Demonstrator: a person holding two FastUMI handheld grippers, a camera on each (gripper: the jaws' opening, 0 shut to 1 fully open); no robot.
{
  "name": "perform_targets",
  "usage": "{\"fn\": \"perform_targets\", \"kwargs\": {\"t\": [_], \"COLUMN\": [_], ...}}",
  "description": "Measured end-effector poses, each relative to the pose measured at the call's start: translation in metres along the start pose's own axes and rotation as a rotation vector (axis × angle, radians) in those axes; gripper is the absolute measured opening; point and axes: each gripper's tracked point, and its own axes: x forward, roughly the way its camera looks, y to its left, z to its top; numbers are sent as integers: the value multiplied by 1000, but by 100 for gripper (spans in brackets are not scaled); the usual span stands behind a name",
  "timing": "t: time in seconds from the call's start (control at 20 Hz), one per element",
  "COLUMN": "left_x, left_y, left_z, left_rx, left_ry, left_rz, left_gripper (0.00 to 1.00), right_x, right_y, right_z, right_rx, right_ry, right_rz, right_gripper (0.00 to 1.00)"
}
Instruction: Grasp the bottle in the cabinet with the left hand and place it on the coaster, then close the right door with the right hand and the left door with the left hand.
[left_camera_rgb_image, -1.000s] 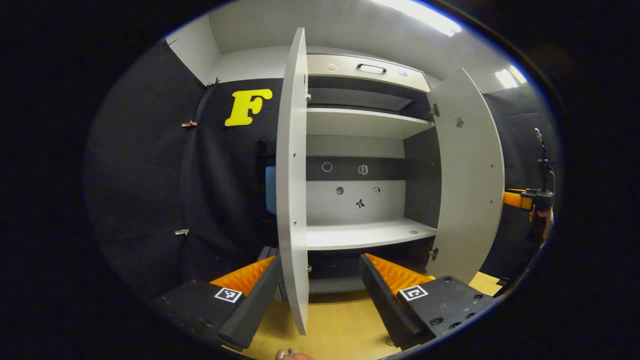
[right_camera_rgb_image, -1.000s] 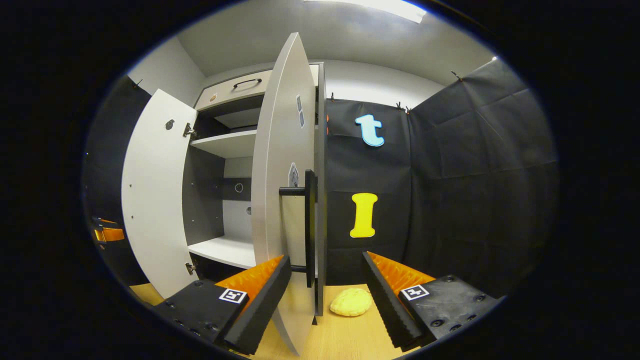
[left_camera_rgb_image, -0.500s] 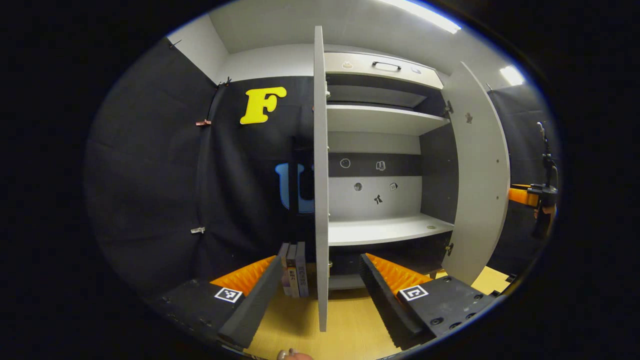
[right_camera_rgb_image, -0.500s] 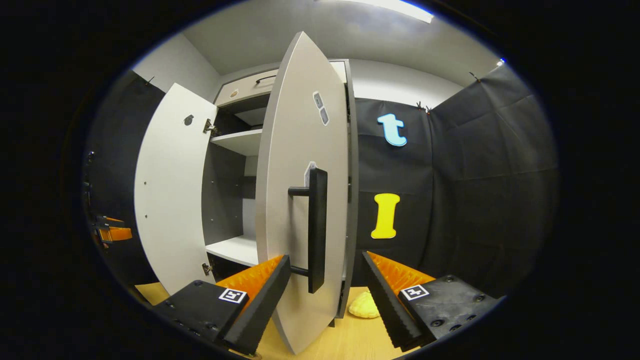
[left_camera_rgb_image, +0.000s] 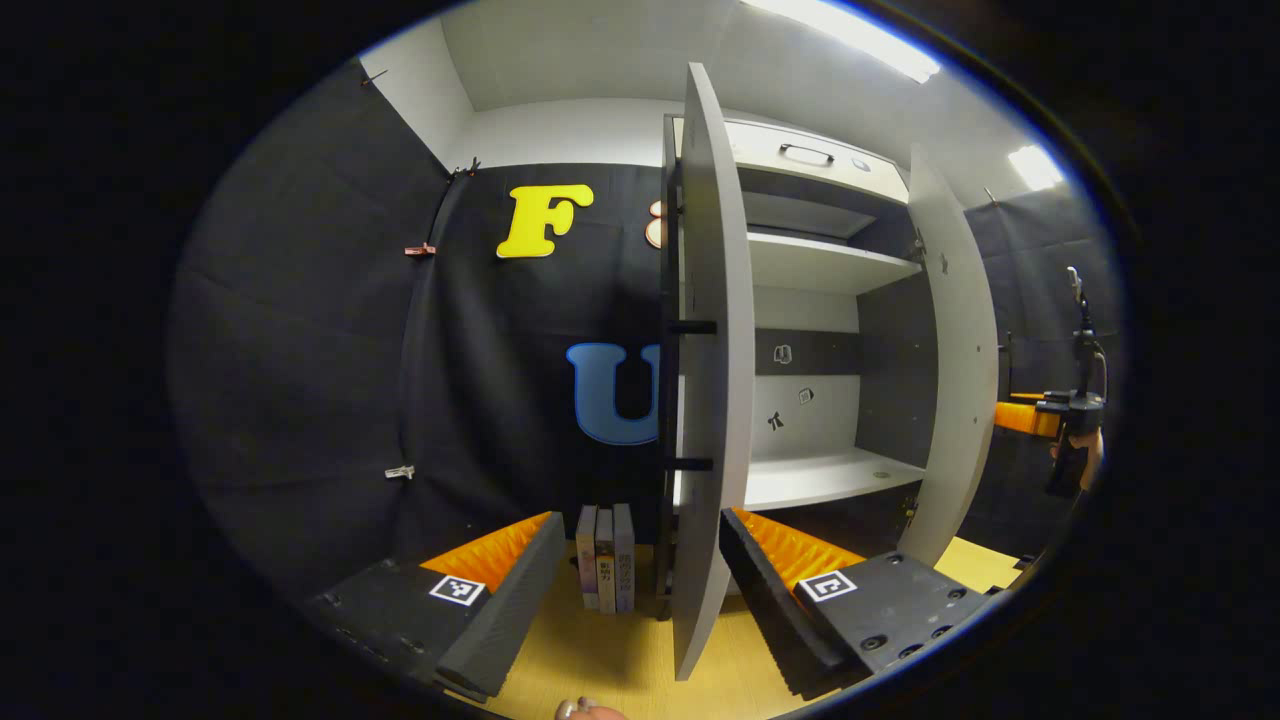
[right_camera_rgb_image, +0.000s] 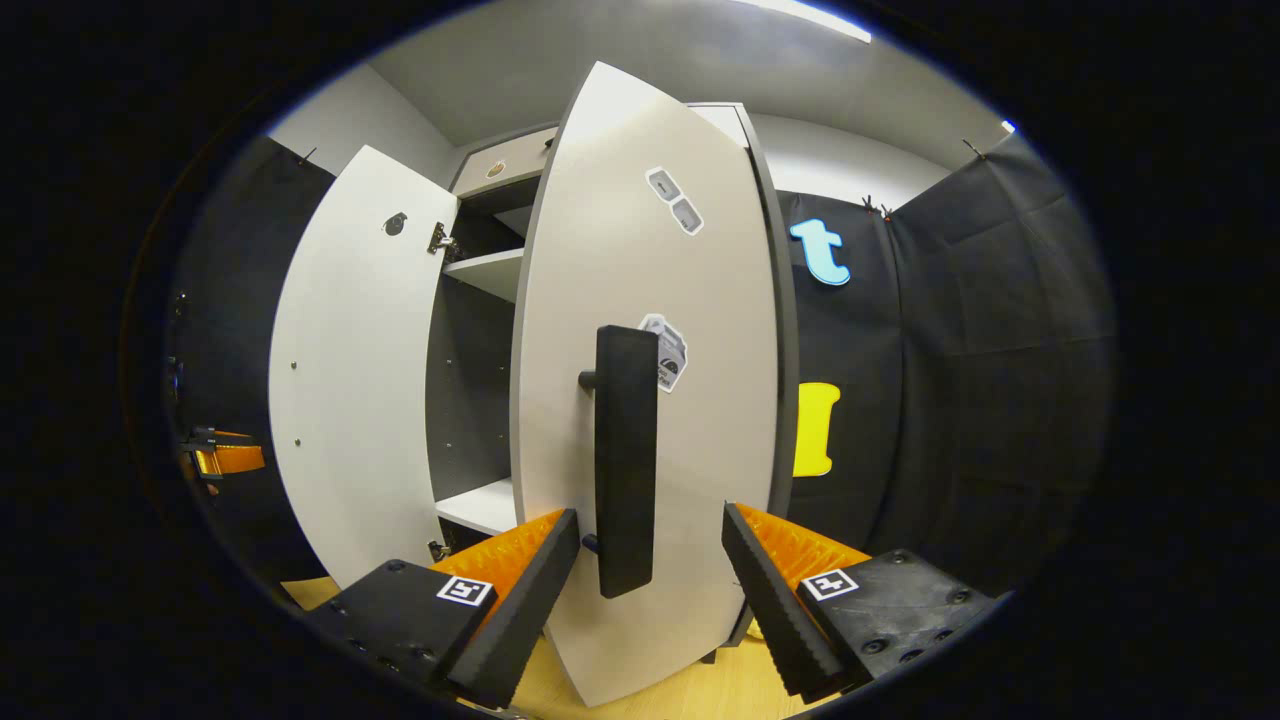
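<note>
While both grippers (left_camera_rgb_image: 635, 590) (right_camera_rgb_image: 650, 590) gaped empty, the pale right door (right_camera_rgb_image: 640, 400) stood upright, partly open, its black vertical handle (right_camera_rgb_image: 625, 460) nearest.

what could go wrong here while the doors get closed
1. The right gripper is open with the right door handle between its fingers; a push at an angle could snag or slip off the handle.
2. The left door edge stands between the left gripper fingers; a finger may get caught as it swings.
3. Both doors are partly open; swinging together, they could clash at the middle.
</note>
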Motion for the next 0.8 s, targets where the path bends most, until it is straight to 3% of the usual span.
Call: {"fn": "perform_targets", "kwargs": {"t": [0.2,0.55,0.8], "left_x": [24,35,38], "left_y": [5,-5,-32], "left_z": [4,1,2], "left_rx": [12,-30,17], "left_ry": [-11,0,0], "left_rz": [-36,-115,-171], "left_gripper": [98,94,94], "right_x": [-4,-17,-21], "right_y": [2,-13,-14], "right_z": [1,-6,0], "right_rx": [-51,-25,-21], "right_ry": [-3,20,4], "right_rz": [-29,-99,-92], "right_gripper": [98,98,98]}}
